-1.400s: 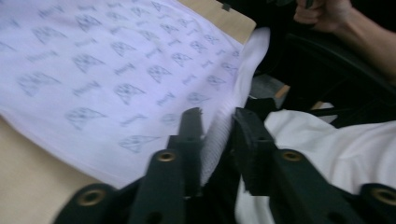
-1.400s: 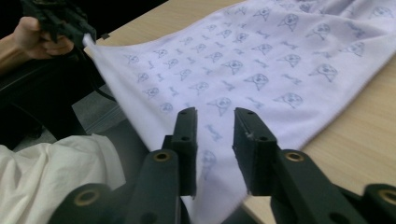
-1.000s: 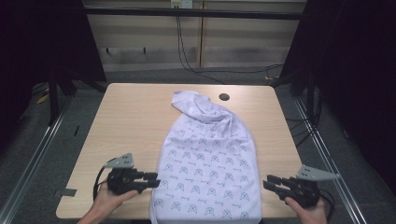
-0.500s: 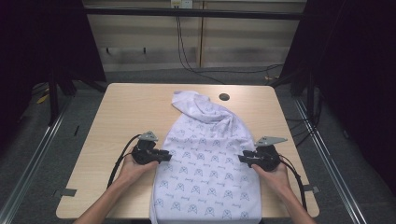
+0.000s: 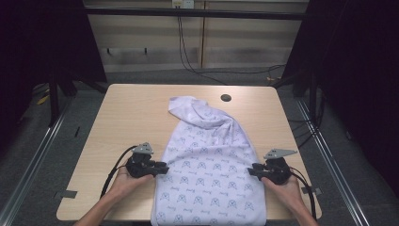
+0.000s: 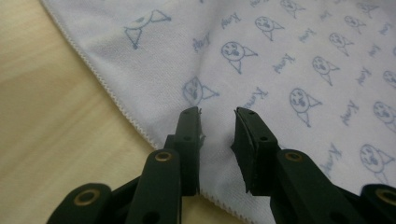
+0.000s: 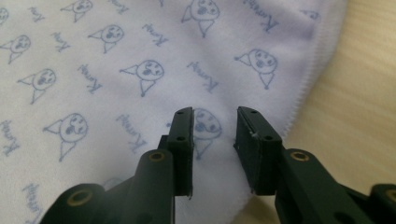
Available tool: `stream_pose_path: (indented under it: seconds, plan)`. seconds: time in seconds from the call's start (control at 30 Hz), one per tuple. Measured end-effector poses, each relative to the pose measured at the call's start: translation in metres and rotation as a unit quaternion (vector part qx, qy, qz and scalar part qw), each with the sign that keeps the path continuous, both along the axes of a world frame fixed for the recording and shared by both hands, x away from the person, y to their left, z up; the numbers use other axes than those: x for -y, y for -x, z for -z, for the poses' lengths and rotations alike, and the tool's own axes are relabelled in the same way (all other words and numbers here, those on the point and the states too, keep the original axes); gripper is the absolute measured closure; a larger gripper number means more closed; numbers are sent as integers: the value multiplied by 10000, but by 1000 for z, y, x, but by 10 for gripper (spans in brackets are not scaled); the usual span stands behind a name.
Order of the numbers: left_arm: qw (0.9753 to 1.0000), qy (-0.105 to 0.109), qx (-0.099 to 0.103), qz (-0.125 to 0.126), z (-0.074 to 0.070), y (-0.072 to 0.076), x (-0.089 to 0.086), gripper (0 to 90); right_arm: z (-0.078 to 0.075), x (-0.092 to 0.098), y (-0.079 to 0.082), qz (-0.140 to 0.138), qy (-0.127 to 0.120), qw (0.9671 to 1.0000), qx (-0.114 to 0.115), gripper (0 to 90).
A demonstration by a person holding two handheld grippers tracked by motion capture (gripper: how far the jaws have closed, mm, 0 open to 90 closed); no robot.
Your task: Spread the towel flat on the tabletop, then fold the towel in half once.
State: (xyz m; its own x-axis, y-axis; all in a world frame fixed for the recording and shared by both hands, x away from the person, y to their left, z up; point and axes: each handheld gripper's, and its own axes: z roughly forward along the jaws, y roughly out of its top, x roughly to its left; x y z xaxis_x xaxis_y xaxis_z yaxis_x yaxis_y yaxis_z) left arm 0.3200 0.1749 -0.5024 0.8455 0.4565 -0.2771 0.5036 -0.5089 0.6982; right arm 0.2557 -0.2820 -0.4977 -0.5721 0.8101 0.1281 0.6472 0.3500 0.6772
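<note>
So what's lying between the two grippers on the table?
In the high view, the printed cloth spans between the left gripper and right gripper.

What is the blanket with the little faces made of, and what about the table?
The blanket looks like soft knitted cotton or fleece, matte pale lilac: a fine fuzzy weave, printed blue faces and a stitched zigzag hem show in the left gripper view. The table looks like smooth light wood or wood-look laminate, with faint grain lines; which one is unclear.
</note>
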Motion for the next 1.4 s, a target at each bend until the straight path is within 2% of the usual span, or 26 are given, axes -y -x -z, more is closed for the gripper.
stream_pose_path:
  seconds: [0.2, 0.27, 0.3, 0.4, 0.5, 0.53, 0.63, 0.67, 0.7, 0.73, 0.77, 0.8, 0.83, 0.93, 0.97, 1.03, 1.07, 1.13, 1.17, 1.27, 1.3, 1.4]
  plan:
    - [9997, -40, -27, 241, -2, 20, 4, 699, -1, 8, 29, -44, -16, 10000, -57, 721]
    - [9996, 8, -145, 225, -2, 26, 3, 699, -2, 8, 35, -98, -27, 9999, -94, 736]
    - [9993, 4, -220, 297, -2, 31, 2, 699, -3, 8, 38, -136, 28, 9998, -106, 737]
    - [9987, -59, -244, 436, -4, 46, 0, 701, -5, 4, 52, -279, 108, 9994, -152, 737]
    - [9977, -165, -312, 586, -7, 61, -4, 715, -6, 4, 64, -424, -39, 9984, -378, 739]
    - [9969, -149, -380, 671, -7, 65, -5, 727, -6, 4, 67, -472, -124, 9979, -421, 746]
    - [9943, -147, -584, 883, -8, 76, -10, 758, -7, 3, 76, -654, -168, 9961, -567, 745]
    - [9947, -186, -498, 875, -10, 78, -11, 771, -8, 2, 78, -736, -198, 9951, -622, 742]
    - [9960, -27, -386, 805, -13, 75, -12, 771, -8, 1, 78, -750, -168, 9951, -615, 734]
    - [9964, 91, -421, 732, -14, 72, -13, 771, -9, 0, 77, -709, -167, 9959, -545, 711]
    - [9975, 242, -323, 583, -18, 58, -13, 759, -14, 0, 69, -635, -355, 9969, -302, 702]
    - [9975, 242, -323, 583, -18, 58, -13, 755, -17, 0, 65, -592, -398, 9973, -150, 702]
    - [9983, 239, -238, 482, -19, 49, -12, 755, -17, 0, 65, -592, -398, 9973, -150, 702]
    - [9993, 333, -89, 132, -18, 20, -4, 751, -26, -1, 42, -409, -437, 9980, 220, 703]
    - [9993, 373, -58, 48, -18, 9, 1, 755, -27, -3, 32, -373, -474, 9978, 293, 703]
    - [9995, 323, -26, 1, -17, -4, 9, 746, -29, -8, 10, -310, -383, 9979, 432, 703]
    - [9996, 272, -66, -27, -15, -12, 13, 743, -29, -10, 2, -286, -374, 9979, 443, 701]
    - [9993, 326, -125, -166, -9, -25, 21, 735, -30, -17, -18, -256, -383, 9974, 546, 700]
    - [9995, 241, -105, -194, -7, -28, 24, 732, -31, -23, -32, -294, -411, 9972, 560, 696]
    - [9999, 33, -139, -38, 1, -30, 32, 759, -32, -42, -65, -377, -436, 9965, 609, 670]
    - [10000, -4, -4, 42, 1, -26, 33, 768, -32, -48, -72, -408, -453, 9962, 616, 660]
    - [9998, -127, 131, 114, 0, -20, 33, 791, -24, -64, -98, -394, -375, 9969, 572, 621]
